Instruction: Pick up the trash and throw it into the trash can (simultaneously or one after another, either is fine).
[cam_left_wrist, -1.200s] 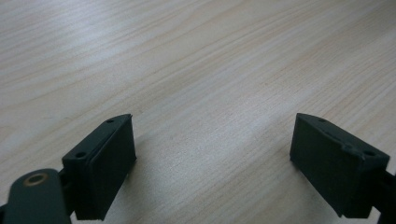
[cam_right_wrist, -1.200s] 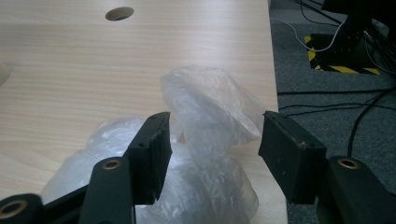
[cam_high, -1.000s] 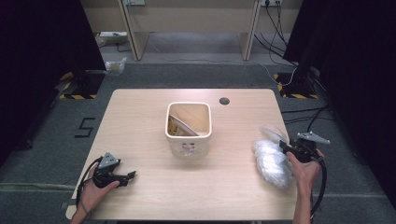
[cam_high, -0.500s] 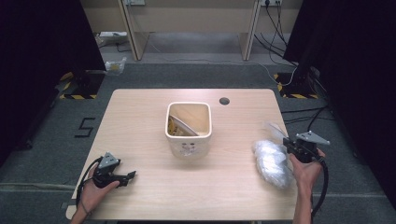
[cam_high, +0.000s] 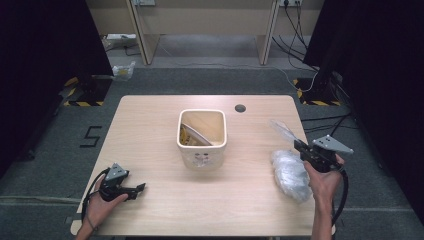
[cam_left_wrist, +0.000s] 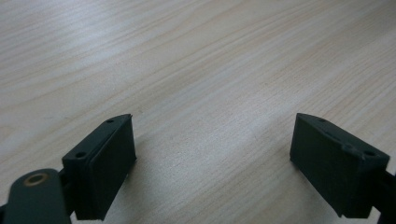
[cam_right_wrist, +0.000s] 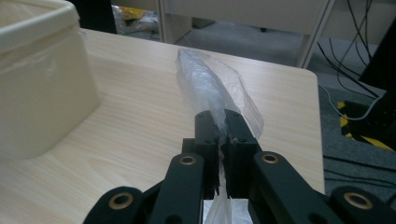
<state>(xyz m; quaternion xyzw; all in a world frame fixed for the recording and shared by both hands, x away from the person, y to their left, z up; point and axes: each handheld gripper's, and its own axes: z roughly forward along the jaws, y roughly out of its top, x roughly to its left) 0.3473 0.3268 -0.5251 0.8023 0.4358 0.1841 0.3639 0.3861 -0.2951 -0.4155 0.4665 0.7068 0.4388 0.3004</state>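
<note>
A light wooden bench (cam_high: 150, 125) with rounded corners and a small dark grommet hole (cam_high: 240, 108) is standing on grey carpet floor (cam_high: 200, 80). Black curtains (cam_high: 45, 60) are hanging at both sides. A pale desk frame (cam_high: 200, 20) is standing beyond, with cables (cam_high: 300, 30) trailing across the floor. Yellow-and-black hazard tape (cam_high: 82, 103) is marking the stand bases, and a "5" mark (cam_high: 90, 136) is showing on the carpet at left.

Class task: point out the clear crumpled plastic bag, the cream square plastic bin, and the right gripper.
clear crumpled plastic bag (cam_high: 291, 172), high view, its bunched body
cream square plastic bin (cam_high: 202, 156), high view, its front wall
right gripper (cam_right_wrist: 223, 122), right gripper view, between its fingertips
</note>
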